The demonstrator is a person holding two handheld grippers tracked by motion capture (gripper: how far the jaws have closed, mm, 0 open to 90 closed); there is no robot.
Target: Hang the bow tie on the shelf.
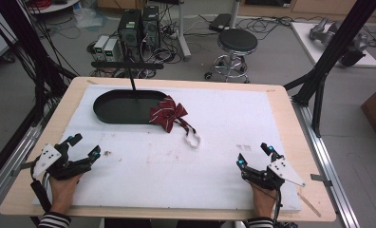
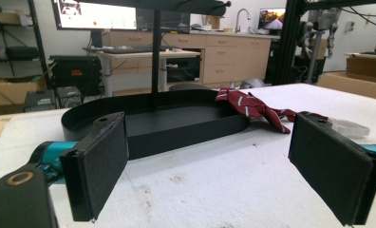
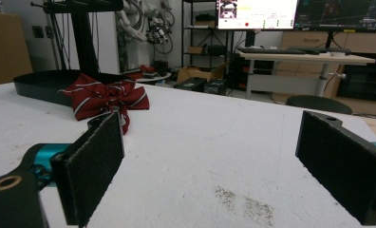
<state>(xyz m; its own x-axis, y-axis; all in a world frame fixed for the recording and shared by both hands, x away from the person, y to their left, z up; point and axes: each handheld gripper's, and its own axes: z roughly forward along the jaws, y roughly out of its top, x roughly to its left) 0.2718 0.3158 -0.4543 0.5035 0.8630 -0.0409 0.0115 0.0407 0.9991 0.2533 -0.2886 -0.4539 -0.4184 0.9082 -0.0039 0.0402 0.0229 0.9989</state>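
Observation:
A dark red bow tie with pale stripes (image 1: 167, 113) (image 2: 248, 105) (image 3: 103, 99) lies on the white sheet, leaning on the right end of a black oval tray (image 1: 120, 107) (image 2: 176, 124) (image 3: 39, 85). Its strap with a white clasp (image 1: 192, 139) (image 2: 348, 128) trails toward the near side. My left gripper (image 1: 85, 147) (image 2: 219, 175) rests at the near left of the table, open, nothing between its pads. Resting at the near right, my right gripper (image 1: 253, 155) (image 3: 224, 175) is open too, with bare sheet between the jaws.
A thin black post (image 1: 131, 78) rises from the tray's far side. The white sheet (image 1: 224, 114) covers most of the wooden table (image 1: 290, 137). A round stool (image 1: 236, 42), computer boxes and cables stand on the floor beyond the far edge.

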